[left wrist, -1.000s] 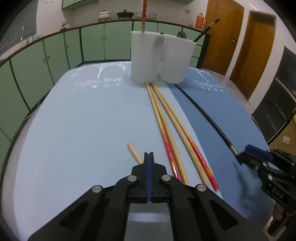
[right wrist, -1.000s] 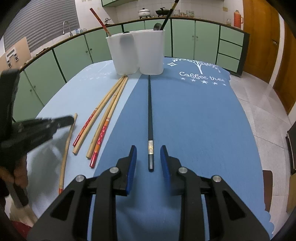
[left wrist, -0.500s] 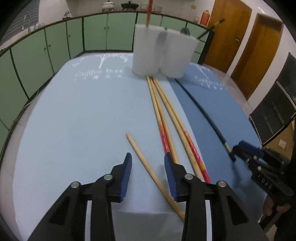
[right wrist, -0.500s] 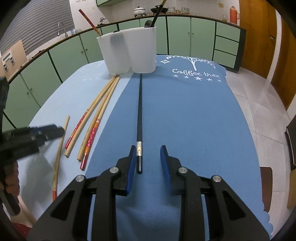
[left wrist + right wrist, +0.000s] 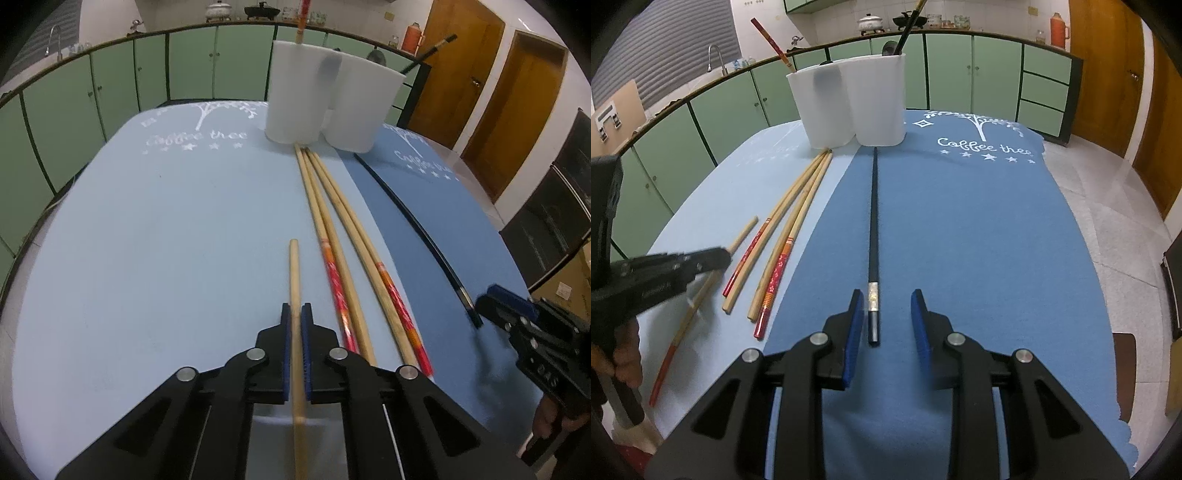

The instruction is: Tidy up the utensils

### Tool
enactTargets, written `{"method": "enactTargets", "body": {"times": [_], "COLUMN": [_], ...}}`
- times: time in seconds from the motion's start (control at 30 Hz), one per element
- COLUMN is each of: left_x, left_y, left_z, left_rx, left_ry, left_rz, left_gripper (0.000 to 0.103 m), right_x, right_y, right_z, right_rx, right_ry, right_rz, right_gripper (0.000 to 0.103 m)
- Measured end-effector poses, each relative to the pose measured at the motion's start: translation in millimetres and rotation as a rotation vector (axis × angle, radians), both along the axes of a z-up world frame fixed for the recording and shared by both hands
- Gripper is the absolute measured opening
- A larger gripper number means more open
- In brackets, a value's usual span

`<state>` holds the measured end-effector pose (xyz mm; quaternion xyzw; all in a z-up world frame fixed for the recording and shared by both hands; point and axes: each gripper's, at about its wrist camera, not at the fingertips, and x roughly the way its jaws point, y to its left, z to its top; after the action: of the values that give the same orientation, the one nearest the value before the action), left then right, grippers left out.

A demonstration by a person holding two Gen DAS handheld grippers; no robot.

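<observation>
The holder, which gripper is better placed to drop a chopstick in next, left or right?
Left, probably. The left gripper is already shut on a wooden chopstick, pointing toward the holder. The right gripper is open, with the black chopstick lying ungrasped between its fingers.

The holder (image 5: 849, 99) stands at the far end of the table (image 5: 979, 229), with utensils standing in both of its compartments. Three chopsticks (image 5: 786, 229) lie side by side on the table, their far tips just before the holder, and a single long chopstick (image 5: 873, 221) lies to their right, also running back toward the holder. Left of the three, well away from the holder, one more chopstick (image 5: 294, 273) sits between the fingers of the left gripper (image 5: 295, 321).
</observation>
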<state>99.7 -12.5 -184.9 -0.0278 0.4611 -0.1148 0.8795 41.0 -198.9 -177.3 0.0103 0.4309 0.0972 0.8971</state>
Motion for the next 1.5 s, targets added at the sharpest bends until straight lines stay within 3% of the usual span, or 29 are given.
{"method": "enactTargets", "body": {"times": [0.3, 0.47, 0.57, 0.8, 1.0, 1.2, 1.3, 1.5], "left_x": [62.5, 84.8, 70.4, -6.3, -57.6, -69.8, -70.2, -75.5], "left_y": [7.5, 10.5, 21.1, 44.8, 37.6, 24.5, 24.3, 22.2], "left_z": [11.1, 18.9, 24.6, 13.9, 16.1, 8.2, 0.8, -1.9], "left_rx": [0.023, -0.004, -0.019, -0.002, 0.005, 0.009, 0.014, 0.031], "left_ry": [-0.046, -0.037, -0.052, -0.028, -0.040, -0.033, -0.031, -0.051], "left_rz": [0.017, 0.014, 0.028, 0.042, 0.009, 0.003, 0.027, 0.054], "left_gripper": [0.005, 0.009, 0.030, 0.041, 0.042, 0.041, 0.030, 0.025], "right_x": [6.6, 6.1, 2.6, -13.0, -24.5, -30.7, -31.6, -30.9], "right_y": [2.9, 1.4, -1.6, 1.3, 6.4, 5.9, 4.3, 6.6], "right_z": [-5.8, -4.0, -3.5, -4.4, -5.7, -1.7, 0.1, -2.9], "right_rx": [0.013, 0.016, 0.025, 0.042, 0.044, 0.041, 0.038, 0.040], "right_ry": [0.008, 0.001, 0.001, -0.009, -0.009, -0.028, -0.033, -0.030], "right_rz": [-0.012, -0.014, -0.017, -0.019, -0.014, -0.022, -0.024, -0.011], "right_gripper": [0.026, 0.026, 0.026, 0.026, 0.026, 0.026, 0.026, 0.026]}}
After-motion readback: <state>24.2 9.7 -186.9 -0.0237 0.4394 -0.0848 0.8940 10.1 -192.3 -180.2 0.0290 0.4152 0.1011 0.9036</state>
